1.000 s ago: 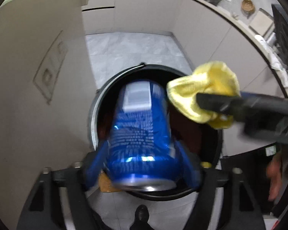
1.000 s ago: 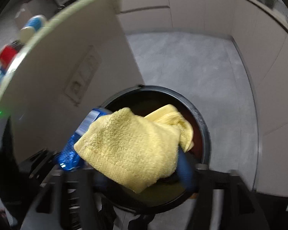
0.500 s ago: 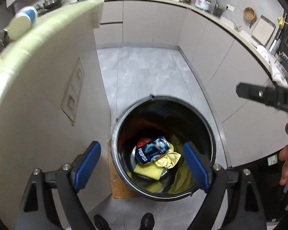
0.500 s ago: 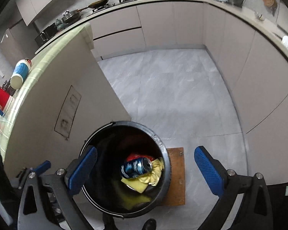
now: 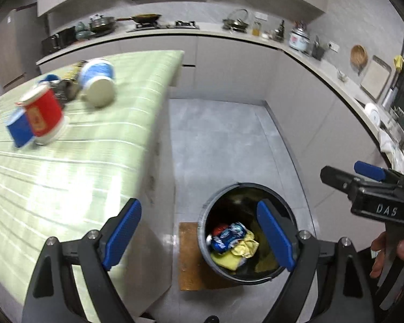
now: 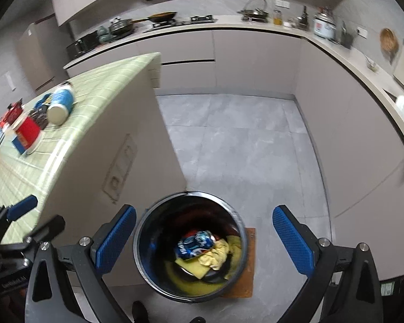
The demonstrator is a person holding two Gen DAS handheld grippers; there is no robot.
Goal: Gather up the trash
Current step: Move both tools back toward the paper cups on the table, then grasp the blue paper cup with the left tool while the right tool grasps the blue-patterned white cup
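Observation:
A black trash bin (image 5: 210,210) (image 6: 148,223) stands on the floor beside the counter. Inside lie a crushed blue can (image 5: 229,235) (image 6: 194,245) and a yellow cloth (image 5: 245,246) (image 6: 215,253). My left gripper (image 5: 199,237) is open and empty, high above the bin and the counter edge. My right gripper (image 6: 204,242) is open and empty above the bin. On the green counter (image 5: 67,167) (image 6: 27,158) lie a red cup (image 5: 41,113) (image 6: 27,130), a blue-and-white cup on its side (image 5: 98,82) (image 6: 60,105) and a blue box (image 5: 18,130).
A wooden board (image 5: 187,255) (image 6: 247,269) lies under the bin on the grey tile floor. Cabinets and a worktop with pots and kitchenware run along the back and right. The right gripper body shows at the right edge of the left wrist view (image 5: 369,188).
A second ago the left gripper held the blue can and the right held the yellow cloth over the bin. Both were let go into the bin. Both grippers have risen and the left turned toward the counter.

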